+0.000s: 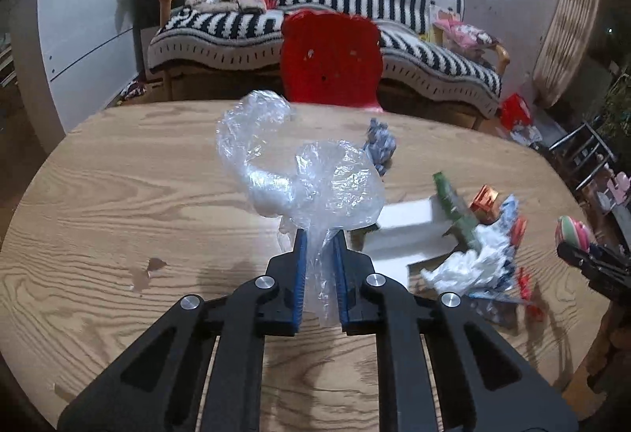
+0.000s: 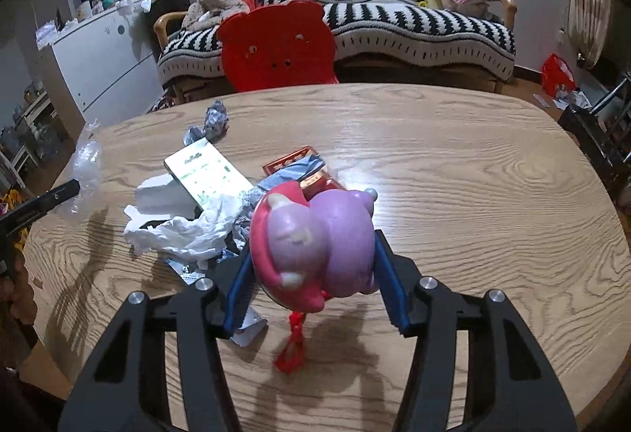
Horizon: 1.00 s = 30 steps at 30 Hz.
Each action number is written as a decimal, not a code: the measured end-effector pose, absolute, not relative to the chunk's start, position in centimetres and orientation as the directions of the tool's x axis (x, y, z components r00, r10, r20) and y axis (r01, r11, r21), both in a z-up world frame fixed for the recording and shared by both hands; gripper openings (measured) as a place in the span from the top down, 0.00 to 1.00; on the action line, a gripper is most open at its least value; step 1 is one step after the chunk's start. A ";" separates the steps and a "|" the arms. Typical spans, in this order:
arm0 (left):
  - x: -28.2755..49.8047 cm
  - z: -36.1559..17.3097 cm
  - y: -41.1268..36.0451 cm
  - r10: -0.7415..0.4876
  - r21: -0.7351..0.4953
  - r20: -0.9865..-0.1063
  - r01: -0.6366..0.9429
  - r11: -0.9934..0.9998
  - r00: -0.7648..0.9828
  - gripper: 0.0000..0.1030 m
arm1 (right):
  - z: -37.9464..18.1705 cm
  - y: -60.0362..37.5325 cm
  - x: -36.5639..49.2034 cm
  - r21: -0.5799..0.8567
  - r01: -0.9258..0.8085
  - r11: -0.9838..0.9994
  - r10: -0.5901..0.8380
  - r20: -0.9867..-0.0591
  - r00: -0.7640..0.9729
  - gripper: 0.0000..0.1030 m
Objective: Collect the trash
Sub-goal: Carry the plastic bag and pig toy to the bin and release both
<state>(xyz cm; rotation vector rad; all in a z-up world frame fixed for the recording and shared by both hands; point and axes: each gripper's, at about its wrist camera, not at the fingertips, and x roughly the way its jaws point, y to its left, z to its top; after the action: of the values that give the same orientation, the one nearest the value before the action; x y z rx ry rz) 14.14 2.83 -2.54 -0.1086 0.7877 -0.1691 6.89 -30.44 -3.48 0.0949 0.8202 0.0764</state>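
My left gripper [image 1: 320, 235] is shut on a crumpled clear plastic bag [image 1: 299, 172] and holds it above the wooden table [image 1: 118, 195]. My right gripper [image 2: 313, 235] is shut on a pink and purple squishy toy [image 2: 315, 243] with a red cord hanging under it; the toy also shows at the right edge of the left wrist view [image 1: 574, 233]. A pile of trash lies between them: white crumpled paper [image 2: 185, 231], a green and white box [image 2: 207, 172], a red wrapper [image 2: 299, 164] and a crumpled grey paper ball [image 1: 379, 146].
A red bear-shaped chair [image 2: 276, 45] stands at the table's far edge, with a striped sofa [image 2: 355, 10] behind it. A white cabinet [image 1: 83, 38] is at the far left. A dark rack [image 1: 583, 152] stands to the right of the table.
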 end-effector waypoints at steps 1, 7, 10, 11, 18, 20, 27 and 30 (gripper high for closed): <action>14.0 -2.2 2.8 -0.196 -0.166 -0.689 0.112 0.980 0.698 0.89 | -3.2 -30.8 6.6 0.114 -0.028 0.993 0.102 -0.722 0.684 0.47; 12.0 0.1 -0.7 -0.253 -0.165 -0.650 0.192 0.967 0.717 0.89 | -1.1 -34.0 3.0 0.098 0.007 0.995 0.063 -0.692 0.719 0.47; 10.7 0.9 -3.5 -0.301 -0.167 -0.634 0.253 0.953 0.713 0.89 | -0.2 -36.4 0.7 0.089 0.035 0.995 0.035 -0.683 0.729 0.47; 10.2 1.2 -4.8 -0.322 -0.168 -0.630 0.281 0.945 0.707 0.89 | 0.0 -37.2 -0.1 0.085 0.047 0.995 0.024 -0.681 0.732 0.47; 5.8 1.3 -16.1 -0.479 -0.170 -0.618 0.488 0.856 0.624 0.89 | 0.5 -44.9 -7.2 0.069 0.171 0.983 -0.081 -0.671 0.737 0.47; 3.9 0.8 -20.7 -0.535 -0.171 -0.624 0.568 0.805 0.570 0.89 | 0.5 -48.0 -9.8 0.079 0.228 0.970 -0.117 -0.672 0.731 0.47; -3.2 -2.2 -33.8 -0.656 -0.169 -0.659 0.778 0.605 0.367 0.89 | -0.8 -56.7 -18.2 0.102 0.385 0.917 -0.214 -0.688 0.693 0.47; -6.2 -3.8 -38.3 -0.683 -0.180 -0.673 0.834 0.522 0.283 0.89 | -2.4 -59.9 -21.8 0.116 0.444 0.889 -0.235 -0.716 0.658 0.47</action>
<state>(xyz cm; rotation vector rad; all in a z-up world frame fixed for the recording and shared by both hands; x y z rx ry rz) -6.18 -38.34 -3.76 0.2240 0.7766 -1.0269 -21.84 -59.91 -2.38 0.2935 0.7621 -0.3906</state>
